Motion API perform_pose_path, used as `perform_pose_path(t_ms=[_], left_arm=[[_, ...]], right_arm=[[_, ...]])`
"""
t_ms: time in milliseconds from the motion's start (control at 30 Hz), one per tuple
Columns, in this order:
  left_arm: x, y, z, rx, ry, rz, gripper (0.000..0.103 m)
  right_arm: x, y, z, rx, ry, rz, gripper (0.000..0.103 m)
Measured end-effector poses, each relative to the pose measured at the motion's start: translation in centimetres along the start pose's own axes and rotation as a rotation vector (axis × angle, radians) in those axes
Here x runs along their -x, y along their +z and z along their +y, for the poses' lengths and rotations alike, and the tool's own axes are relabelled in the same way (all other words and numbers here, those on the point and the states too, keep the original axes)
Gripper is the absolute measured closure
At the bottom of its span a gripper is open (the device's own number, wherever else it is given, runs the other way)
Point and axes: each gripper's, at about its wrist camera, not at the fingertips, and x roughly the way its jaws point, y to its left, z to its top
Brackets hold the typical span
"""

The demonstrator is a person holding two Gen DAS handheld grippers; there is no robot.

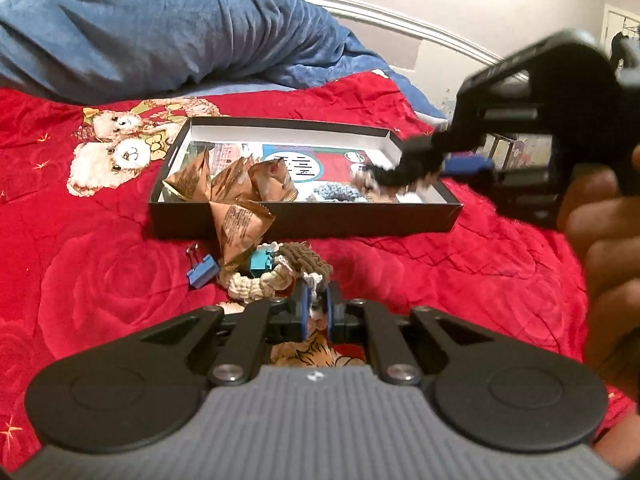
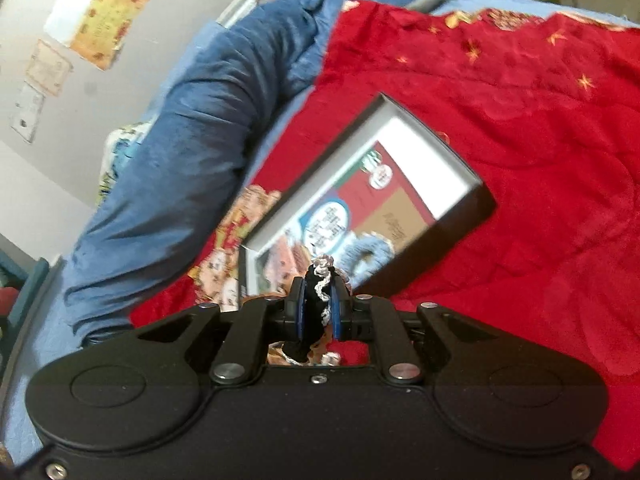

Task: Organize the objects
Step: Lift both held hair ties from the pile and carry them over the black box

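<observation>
A black box lid (image 1: 304,220) lies on the red bedspread and holds brown snack packets (image 1: 236,184) and a light blue crochet scrunchie (image 1: 340,194). My right gripper (image 2: 318,306) is shut on a black and white crochet scrunchie (image 2: 316,296); in the left wrist view that scrunchie (image 1: 404,168) hangs blurred over the box's right end. My left gripper (image 1: 318,306) is shut on a brown and white crochet scrunchie (image 1: 308,260), low over the bed just in front of the box. Beside it lie a cream scrunchie (image 1: 256,286), a teal clip (image 1: 262,262), a blue binder clip (image 1: 202,270) and another brown packet (image 1: 240,228).
A rumpled blue blanket (image 1: 160,40) lies behind the box, along the white bed frame (image 1: 400,20). The red bedspread (image 1: 100,280) has teddy bear prints (image 1: 116,152) left of the box. The box also shows in the right wrist view (image 2: 476,204).
</observation>
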Motion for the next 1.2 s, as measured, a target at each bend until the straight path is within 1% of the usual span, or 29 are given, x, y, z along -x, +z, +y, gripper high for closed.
perform_pose_path(t_ms=[133, 300, 467, 600, 733, 833, 900, 1033, 1200], left_arm=[[-0.1, 0.1, -0.1, -0.003, 0.002, -0.01, 0.091], [-0.6, 0.2, -0.1, 0.006, -0.007, 0.015, 0.092], [-0.8, -0.1, 0.0, 0.0, 0.013, 0.031, 0.092], [-1.1, -0.3, -0.3, -0.017, 0.021, 0.033, 0.092], [-1.1, -0.6, -0.5, -0.034, 0.018, 0.039, 0.092], [-1.3, -0.8, -0.6, -0.038, 0.008, 0.055, 0.092], [-1.4, -0.9, -0.6, -0.039, 0.004, 0.05, 0.092], [-1.7, -0.5, -0.4, -0.031, -0.005, 0.044, 0.092], [-1.4, 0.5, 0.2, 0.011, 0.01, 0.03, 0.092]], right_arm=[[0.0, 0.6, 0.2, -0.008, 0.024, -0.012, 0.09], [-0.4, 0.9, 0.1, -0.021, 0.025, -0.014, 0.09], [-0.4, 0.9, 0.2, -0.011, 0.028, -0.019, 0.09], [0.1, 1.3, 0.1, -0.01, 0.048, -0.021, 0.09], [0.7, 1.6, -1.0, -0.046, 0.054, -0.034, 0.09], [0.6, 1.7, -2.2, -0.105, 0.057, -0.02, 0.09], [0.4, 1.6, -2.7, -0.122, 0.055, -0.013, 0.09], [0.2, 1.7, -2.2, -0.092, 0.05, -0.024, 0.09], [-0.2, 1.7, -1.2, -0.042, 0.051, -0.036, 0.09]])
